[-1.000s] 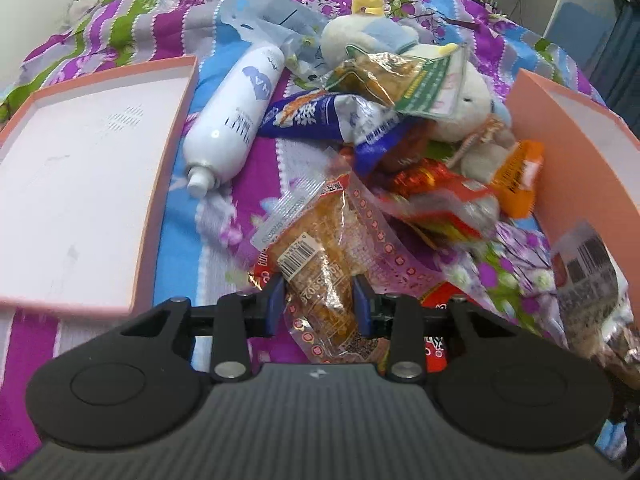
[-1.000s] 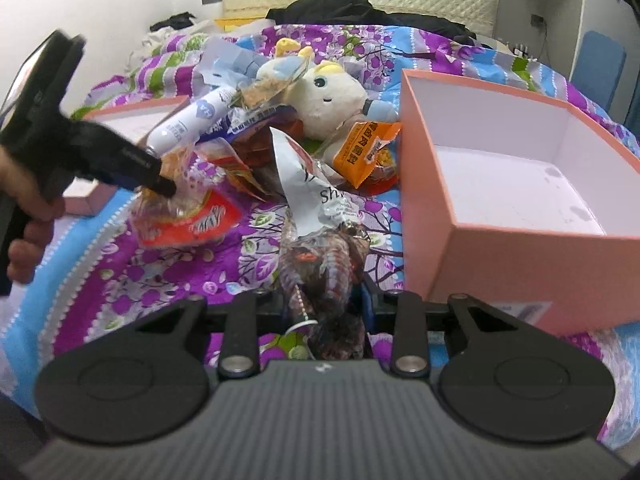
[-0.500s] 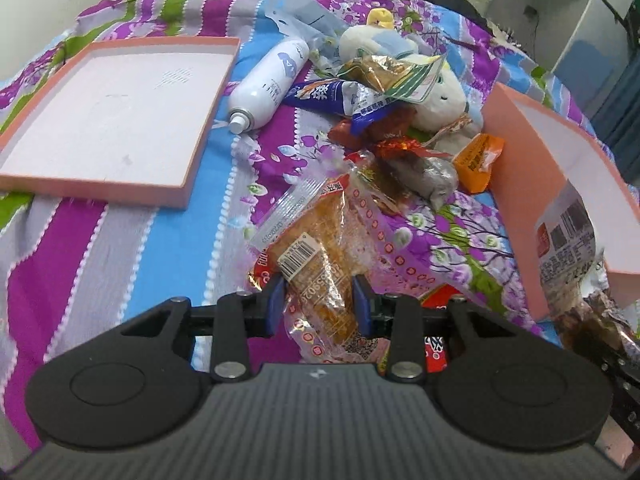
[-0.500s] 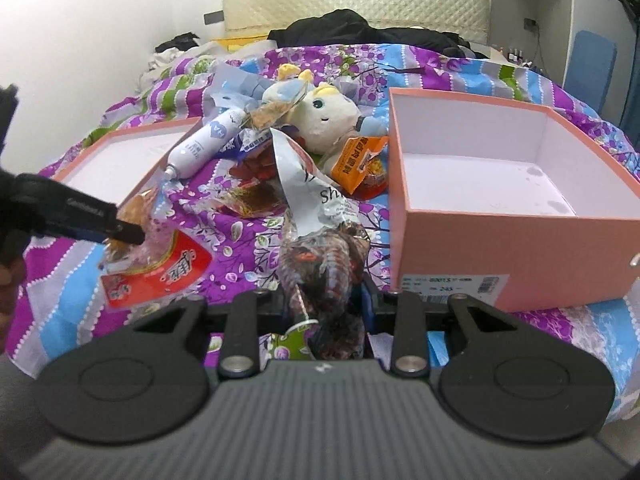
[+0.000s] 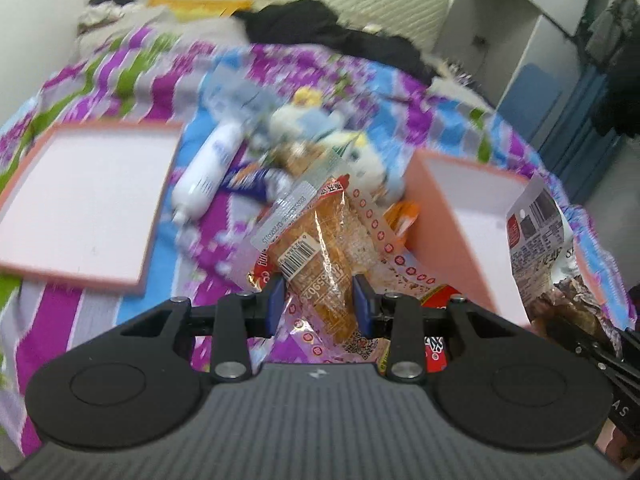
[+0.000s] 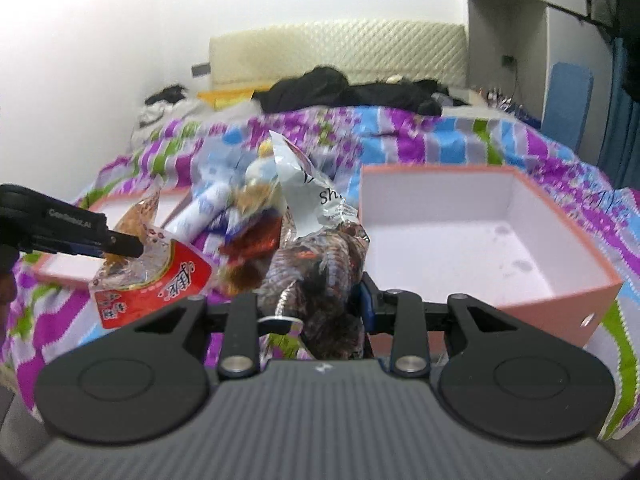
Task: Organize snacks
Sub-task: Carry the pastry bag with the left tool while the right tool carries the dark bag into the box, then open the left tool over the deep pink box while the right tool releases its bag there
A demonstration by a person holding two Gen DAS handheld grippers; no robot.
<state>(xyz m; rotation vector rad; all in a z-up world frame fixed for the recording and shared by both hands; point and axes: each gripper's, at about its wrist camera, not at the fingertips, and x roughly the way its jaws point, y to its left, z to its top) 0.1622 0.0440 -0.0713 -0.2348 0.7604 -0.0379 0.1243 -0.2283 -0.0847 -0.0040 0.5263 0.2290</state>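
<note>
Gripping a clear packet with a barcode sticker, the left hand-held gripper is clamped tight. Ahead to its right, the pink box. The right hand-held gripper pinches a silver bag reading "sh", dark snacks inside.

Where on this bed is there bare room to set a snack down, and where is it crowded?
Free: the floor of the pink box, bare inside its walls, and the shallow pink lid at the left. Crowded: the strip between them, piled with a white bottle, plush toy and snack packets.
</note>
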